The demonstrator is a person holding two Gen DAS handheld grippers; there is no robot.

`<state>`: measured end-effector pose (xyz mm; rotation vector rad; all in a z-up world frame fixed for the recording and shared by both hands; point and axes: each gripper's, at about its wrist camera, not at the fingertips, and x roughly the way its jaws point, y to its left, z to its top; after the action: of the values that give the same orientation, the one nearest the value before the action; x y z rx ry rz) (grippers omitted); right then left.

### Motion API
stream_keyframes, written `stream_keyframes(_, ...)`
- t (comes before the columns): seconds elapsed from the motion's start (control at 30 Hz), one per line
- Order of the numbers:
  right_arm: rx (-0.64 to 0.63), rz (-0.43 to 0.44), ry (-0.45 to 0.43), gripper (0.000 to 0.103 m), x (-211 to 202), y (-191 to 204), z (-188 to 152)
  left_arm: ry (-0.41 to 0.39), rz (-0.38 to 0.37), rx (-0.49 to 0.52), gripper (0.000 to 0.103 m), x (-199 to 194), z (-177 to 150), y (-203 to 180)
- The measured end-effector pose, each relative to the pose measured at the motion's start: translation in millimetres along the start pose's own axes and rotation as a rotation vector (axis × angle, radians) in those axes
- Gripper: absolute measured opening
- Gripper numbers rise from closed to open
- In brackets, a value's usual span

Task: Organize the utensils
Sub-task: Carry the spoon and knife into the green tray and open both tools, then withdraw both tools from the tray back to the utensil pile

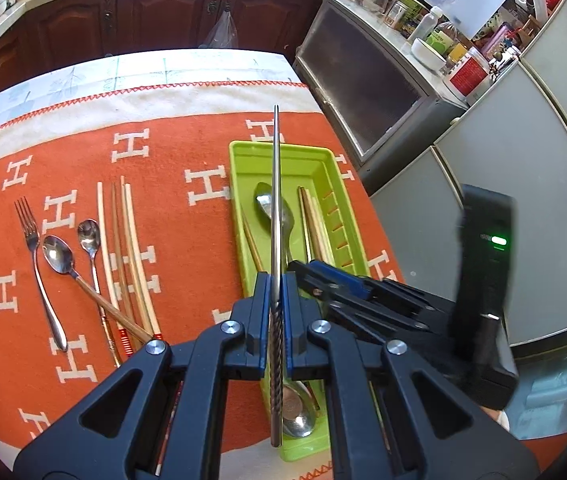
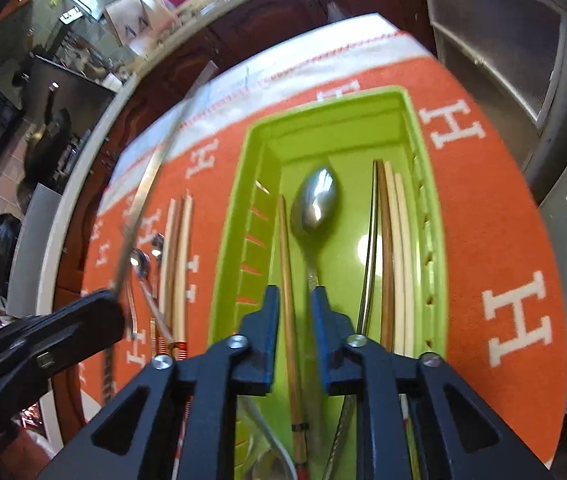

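My left gripper is shut on a steel chopstick that stands up between its pads, over the green tray. The tray holds a large spoon, a brown wooden chopstick and several pale and brown chopsticks along its right wall. My right gripper hangs low over the tray, slightly open. The brown chopstick runs through the gap between its jaws, with room left beside it. On the orange cloth to the left lie a fork, two spoons and several chopsticks.
The orange cloth with white H marks covers the table, whose right edge runs close past the tray. Grey cabinets stand to the right and dark wooden cupboards behind. A black unit with a green light sits by the right gripper.
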<state>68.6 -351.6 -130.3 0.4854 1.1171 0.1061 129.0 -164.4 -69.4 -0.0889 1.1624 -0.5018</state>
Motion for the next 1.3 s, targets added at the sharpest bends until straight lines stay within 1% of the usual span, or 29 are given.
stream_keyframes(0.13, 0.039, -0.038, -0.079, 0.02, -33.1, -8.4, -4.0, 0.019, -0.024, -0.01, 0.003, 4.6, 0.6, -8.8)
stream_keyframes(0.2, 0.074, -0.08, -0.128, 0.02, -50.9, -15.9, -8.1, 0.034, -0.038, -0.02, 0.003, 9.3, -0.2, -13.8)
stream_keyframes(0.3, 0.12, -0.106, -0.173, 0.02, -71.5, -27.1, -14.6, 0.069, -0.052, -0.036, 0.003, 22.7, -1.3, -25.6)
stream_keyframes(0.47, 0.15, -0.131, -0.198, 0.02, -92.7, -40.9, -24.4, 0.109, -0.032, -0.011, 0.004, 46.4, -6.7, -46.2)
stream_keyframes(0.67, 0.155, -0.13, -0.204, 0.02, -106.8, -52.4, -33.9, 0.122, -0.002, 0.01, 0.004, 55.5, -11.7, -47.2)
stream_keyframes(0.8, 0.131, -0.12, -0.196, 0.02, -107.5, -43.8, -37.8, 0.114, 0.023, 0.027, 0.004, 46.0, -14.1, -38.0)
stream_keyframes(0.9, 0.116, -0.112, -0.187, 0.02, -104.8, -35.2, -37.6, 0.099, 0.048, 0.047, 0.004, 31.2, -19.7, -29.2)
stream_keyframes(1.0, 0.1, -0.114, -0.179, 0.02, -101.4, -26.9, -37.4, 0.082, 0.063, 0.046, 0.004, 17.3, -23.7, -19.3)
stream_keyframes(1.17, 0.075, -0.114, -0.164, 0.02, -98.8, -14.0, -37.0, 0.05, 0.09, 0.035, 0.004, -9.9, -31.8, 3.0)
stream_keyframes(1.3, 0.025, -0.111, -0.162, 0.02, -98.1, 10.4, -39.0, 0.006, 0.139, 0.013, 0.005, -34.1, -40.2, 33.5)
